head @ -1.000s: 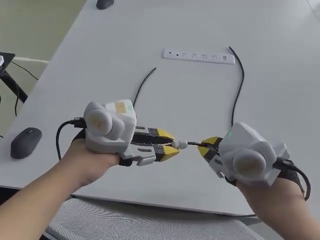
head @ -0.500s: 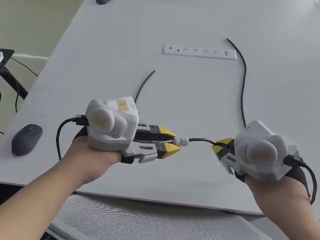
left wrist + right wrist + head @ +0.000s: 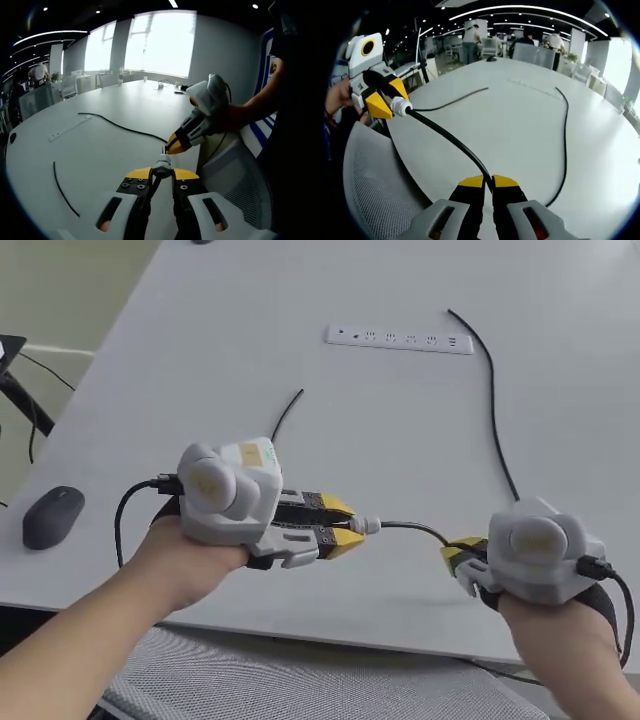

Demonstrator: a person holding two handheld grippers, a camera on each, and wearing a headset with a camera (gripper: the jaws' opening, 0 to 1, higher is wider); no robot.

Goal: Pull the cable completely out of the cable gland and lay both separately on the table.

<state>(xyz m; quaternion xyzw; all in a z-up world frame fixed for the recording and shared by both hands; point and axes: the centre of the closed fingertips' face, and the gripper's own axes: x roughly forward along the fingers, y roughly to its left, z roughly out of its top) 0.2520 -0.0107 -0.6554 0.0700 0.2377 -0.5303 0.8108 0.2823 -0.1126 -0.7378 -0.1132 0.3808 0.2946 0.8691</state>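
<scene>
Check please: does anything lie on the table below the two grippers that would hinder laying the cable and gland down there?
Nothing visible does. The table beneath the left gripper, cable gland and cable is bare. A long black cord passes beside the right gripper; the power strip and mouse lie farther off.

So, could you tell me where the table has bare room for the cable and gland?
The widest bare table patch lies between the power strip, its cord and the short wire. Another lies between that wire and the mouse. It is crowded around the left hand-held gripper and right hand-held gripper.
</scene>
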